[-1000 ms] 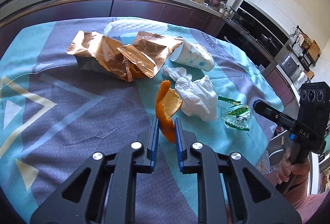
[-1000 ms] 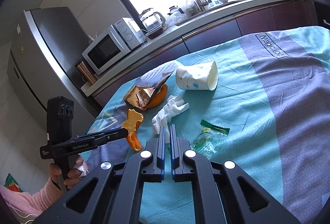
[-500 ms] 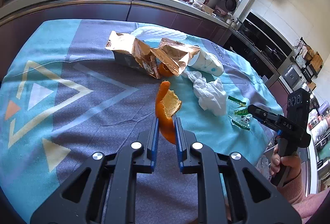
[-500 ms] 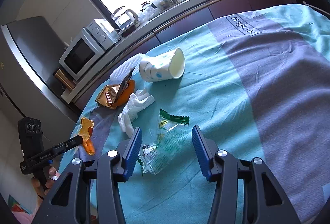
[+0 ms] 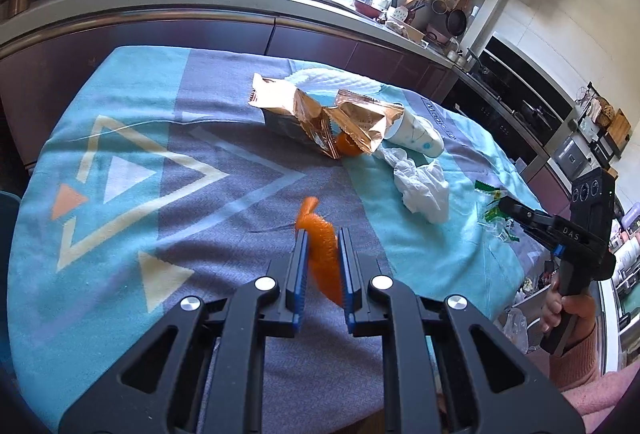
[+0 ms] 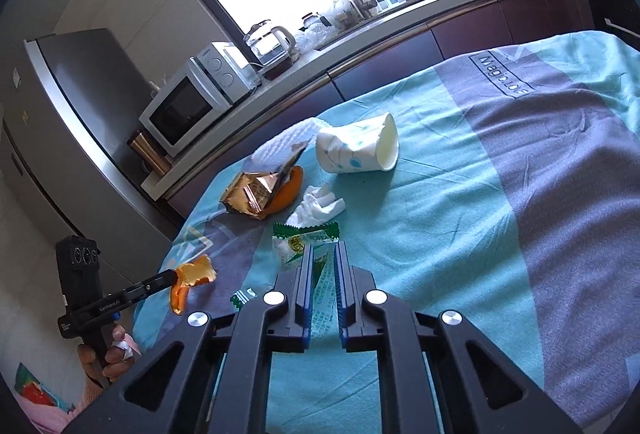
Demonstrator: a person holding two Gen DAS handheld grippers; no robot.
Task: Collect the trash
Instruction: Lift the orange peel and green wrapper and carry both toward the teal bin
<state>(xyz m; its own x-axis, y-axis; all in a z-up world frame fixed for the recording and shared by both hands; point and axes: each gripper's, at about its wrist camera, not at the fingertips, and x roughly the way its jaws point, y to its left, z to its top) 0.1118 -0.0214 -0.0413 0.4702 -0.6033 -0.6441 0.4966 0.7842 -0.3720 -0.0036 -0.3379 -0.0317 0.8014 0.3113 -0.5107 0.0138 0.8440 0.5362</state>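
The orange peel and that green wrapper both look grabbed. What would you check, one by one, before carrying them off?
1. Left gripper shut on the peel: ok.
2. Peel clear of the cloth: ok, seen from the right wrist view.
3. Right gripper on the wrapper: jaws closing, wrapper between them; firm hold cannot tell.
4. Wrapper lifted: cannot tell.
5. Trash bin in sight: not ok.
6. Table cleared: not ok; cup, tissue, foil bags remain.
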